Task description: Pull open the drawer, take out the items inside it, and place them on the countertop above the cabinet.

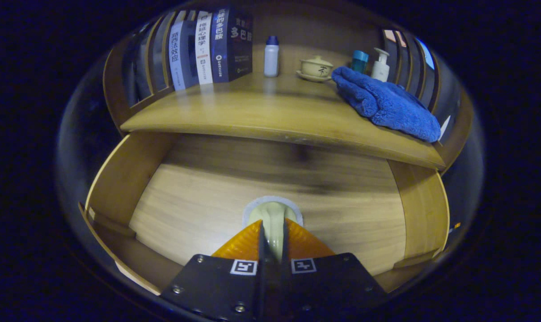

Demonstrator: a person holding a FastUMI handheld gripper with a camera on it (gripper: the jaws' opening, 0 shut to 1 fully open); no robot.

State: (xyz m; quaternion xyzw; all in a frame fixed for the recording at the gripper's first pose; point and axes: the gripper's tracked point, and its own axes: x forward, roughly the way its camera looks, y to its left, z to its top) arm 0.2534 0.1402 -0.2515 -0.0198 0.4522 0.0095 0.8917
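Observation:
The wooden drawer [123, 174] stands pulled open below the countertop [252, 112]. My gripper [272, 226] is over the drawer's floor, near its front, shut on a small pale cream object [273, 211] with a whitish rim. Its rounded end sticks out just ahead of the fingertips; the rest is hidden between the fingers [246, 243]. I cannot tell whether the object rests on the drawer floor or hangs above it. A blue towel [384, 103] lies on the right side of the countertop.
At the back of the countertop stand a row of books [208, 47], a white bottle with a blue cap [271, 56], a lidded cream cup on a saucer [316, 68], a teal cup [360, 60] and a white pump bottle [380, 65]. The countertop's front edge overhangs the drawer's back.

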